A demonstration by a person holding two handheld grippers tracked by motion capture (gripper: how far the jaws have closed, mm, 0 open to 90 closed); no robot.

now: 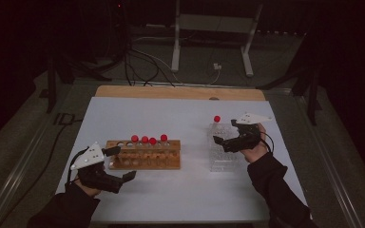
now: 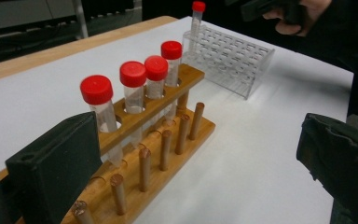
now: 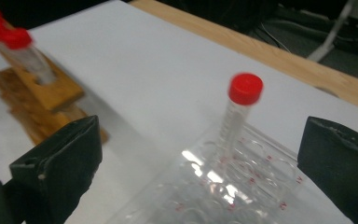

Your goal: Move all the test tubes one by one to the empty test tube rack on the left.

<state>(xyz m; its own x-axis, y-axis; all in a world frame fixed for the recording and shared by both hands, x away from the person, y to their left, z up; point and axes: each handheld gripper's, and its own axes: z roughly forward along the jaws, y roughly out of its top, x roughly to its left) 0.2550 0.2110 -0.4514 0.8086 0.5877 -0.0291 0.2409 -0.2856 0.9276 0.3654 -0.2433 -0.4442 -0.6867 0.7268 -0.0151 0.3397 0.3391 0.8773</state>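
— What's the table like from where you stand?

— A white sheet (image 1: 180, 190) covers nearly all of it, with a strip of bare wooden tabletop (image 1: 180, 92) showing at the far edge. The room around is dark: black cables (image 1: 138, 61) on the floor beyond the table, and a pale metal frame (image 1: 214, 33) standing behind them.

— And the wooden rack?

— The wooden rack (image 1: 145, 156) sits left of the middle of the sheet. Four red-capped tubes (image 2: 133, 91) stand in its top row, side by side, and a row of bare pegs (image 2: 144, 170) runs along its near side.

— Where's the left gripper relative to that rack?

— The left gripper (image 1: 122, 164) is at the rack's left end, jaws spread wide with nothing between them; one jaw lies close by the rack's end, the other hangs over bare sheet in front of it.

— The other one?

— Well to the right of the wooden rack lies a clear plastic rack (image 1: 222, 149), with one red-capped tube (image 3: 240, 112) standing upright in a far corner hole. The right gripper (image 1: 224, 133) hovers over that clear rack, just beside the tube, jaws wide apart and holding nothing.

— Any writing?

— Small red marks (image 3: 261, 175) by the clear rack's holes, too blurred to read. I can make out no brand.
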